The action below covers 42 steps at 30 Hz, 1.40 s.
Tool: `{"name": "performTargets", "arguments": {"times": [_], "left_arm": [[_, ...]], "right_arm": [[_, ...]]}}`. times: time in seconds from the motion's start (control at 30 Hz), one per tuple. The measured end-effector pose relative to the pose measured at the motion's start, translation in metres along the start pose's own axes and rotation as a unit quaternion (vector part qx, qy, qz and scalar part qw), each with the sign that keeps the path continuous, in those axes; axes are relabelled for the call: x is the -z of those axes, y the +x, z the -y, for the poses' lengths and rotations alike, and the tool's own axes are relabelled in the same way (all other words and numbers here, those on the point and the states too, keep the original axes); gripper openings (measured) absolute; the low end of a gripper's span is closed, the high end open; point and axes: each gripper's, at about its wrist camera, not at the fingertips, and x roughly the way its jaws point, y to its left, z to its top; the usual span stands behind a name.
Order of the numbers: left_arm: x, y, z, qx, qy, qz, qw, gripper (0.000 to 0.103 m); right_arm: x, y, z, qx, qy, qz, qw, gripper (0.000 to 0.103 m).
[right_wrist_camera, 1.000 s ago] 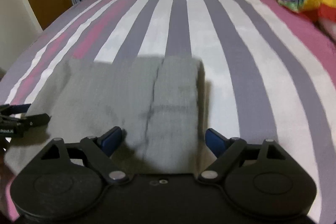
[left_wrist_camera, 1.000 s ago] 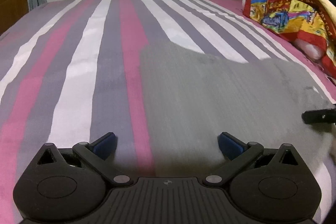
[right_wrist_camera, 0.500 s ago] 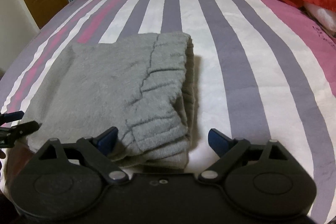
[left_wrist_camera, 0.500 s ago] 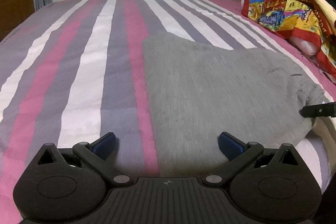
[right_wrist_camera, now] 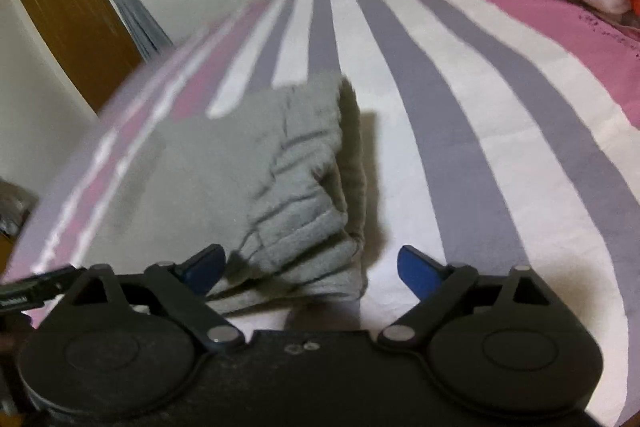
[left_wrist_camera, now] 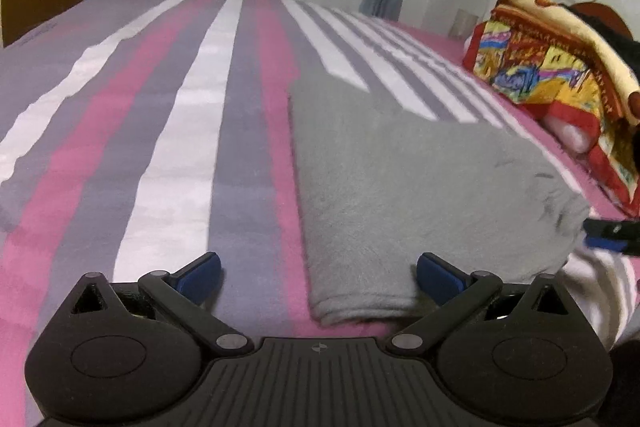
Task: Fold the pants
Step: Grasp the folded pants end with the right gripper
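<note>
a: the pants lie folded into a compact grey stack on the bed, toward our near edge of the striped cover. in the right wrist view the ribbed waistband end sits on top, layers showing at the right-hand edge.

b: agreed. we judge the fold is about done, so the step in hand looks like a final tidy and letting go.

a: the left gripper has its fingers spread wide, holding nothing, with the stack's near left corner lying between them. the right gripper is also spread wide and empty, its fingers straddling the waistband corner.

b: both pictures are blurred, so we cannot tell whether either one touches the cloth.

a: to finish well, we would press lightly on the top layer near the 2 near corners and smooth outward, not pinch, since soft fleece like this would likely drag and bunch.

b: and the waistband end looks puffy. if we square it, we should nudge the right edge inward so the lower layers line up under the top one.

a: we should lift both grippers straight up afterwards, so the fingers do not snag the hem.

b: the colourful blanket lies well apart at the far right, so it is no obstacle.
</note>
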Motion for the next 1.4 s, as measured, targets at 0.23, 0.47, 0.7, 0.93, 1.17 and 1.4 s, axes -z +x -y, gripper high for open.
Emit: {"name": "performTargets", "arguments": {"times": [0.23,0.47,0.7,0.93,1.17,1.4], "left_arm": [[0.011,0.017,-0.011,0.016,-0.035,-0.002,0.9993,0.103],[0.012,0.02,-0.013,0.022,-0.035,-0.007,0.9991,0.103],[0.011,0.021,-0.013,0.023,-0.037,-0.01,0.999,0.103],[0.006,0.023,-0.019,0.043,-0.046,-0.018,0.9978,0.103],[-0.009,0.033,-0.04,0.132,-0.105,-0.025,0.9854,0.103],[-0.021,0.077,-0.045,0.216,-0.121,-0.057,0.9673,0.103]], "right_arm": [[-0.001,0.007,0.013,-0.002,0.015,0.03,0.999,0.066],[0.001,0.028,0.033,-0.006,0.063,0.006,0.998,0.085],[-0.003,0.041,0.049,-0.038,0.09,-0.025,0.995,0.099],[0.0,0.043,0.042,-0.048,0.064,-0.029,0.996,0.103],[-0.003,0.033,0.06,-0.122,0.107,-0.002,0.987,0.095],[-0.012,0.058,0.082,-0.201,0.155,-0.029,0.967,0.09]]}}
